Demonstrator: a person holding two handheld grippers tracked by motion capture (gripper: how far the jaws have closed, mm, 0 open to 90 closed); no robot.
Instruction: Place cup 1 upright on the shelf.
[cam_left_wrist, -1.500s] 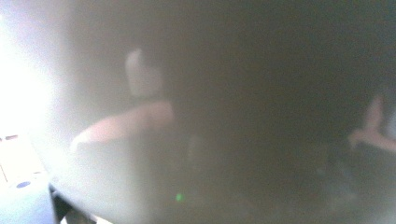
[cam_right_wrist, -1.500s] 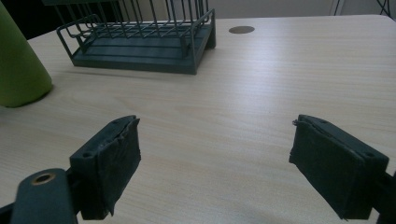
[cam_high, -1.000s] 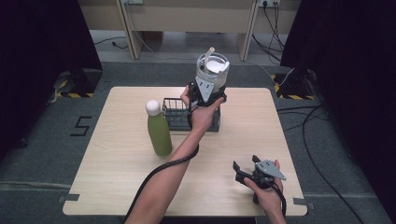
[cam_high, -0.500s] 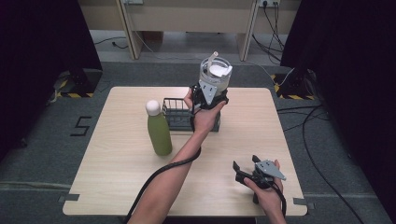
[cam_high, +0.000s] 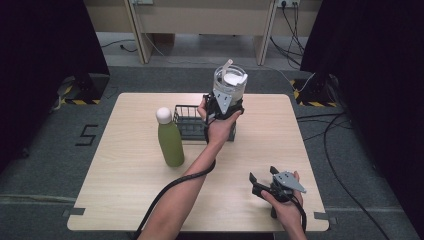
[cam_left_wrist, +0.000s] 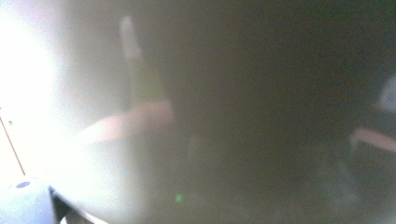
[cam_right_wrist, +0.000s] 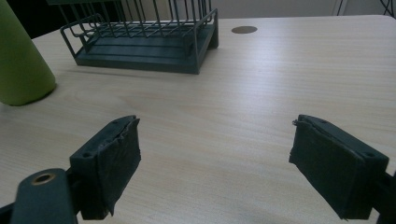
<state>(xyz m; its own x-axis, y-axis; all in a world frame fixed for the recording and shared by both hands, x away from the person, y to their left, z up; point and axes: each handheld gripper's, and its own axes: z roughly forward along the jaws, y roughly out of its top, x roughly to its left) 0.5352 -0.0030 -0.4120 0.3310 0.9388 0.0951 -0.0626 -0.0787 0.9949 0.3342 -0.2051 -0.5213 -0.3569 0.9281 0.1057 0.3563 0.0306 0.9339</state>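
Standing to the left of the left tongs (cam_high: 223, 106), well apart from them, a green bottle (cam_high: 170, 137) with a white cap rests upright on the bench (cam_high: 125, 190), and a dark wire rack (cam_high: 189, 122) sits just below and beside those tongs. The left tongs are clamped on a clear jar (cam_high: 230, 82), lifted above the rack's far end, with something white inside and a pale stick or straw poking out at the top; the left gripper view is a blur, so the exact contact cannot be read. The jar looks rigid, smooth and probably slippery, perhaps breakable, so a firm hold low on its straight wall seems safest, kept upright. Farther right and nearer the person, the right tongs (cam_right_wrist: 215, 168) rest low over bare bench, jaws spread wide and empty.
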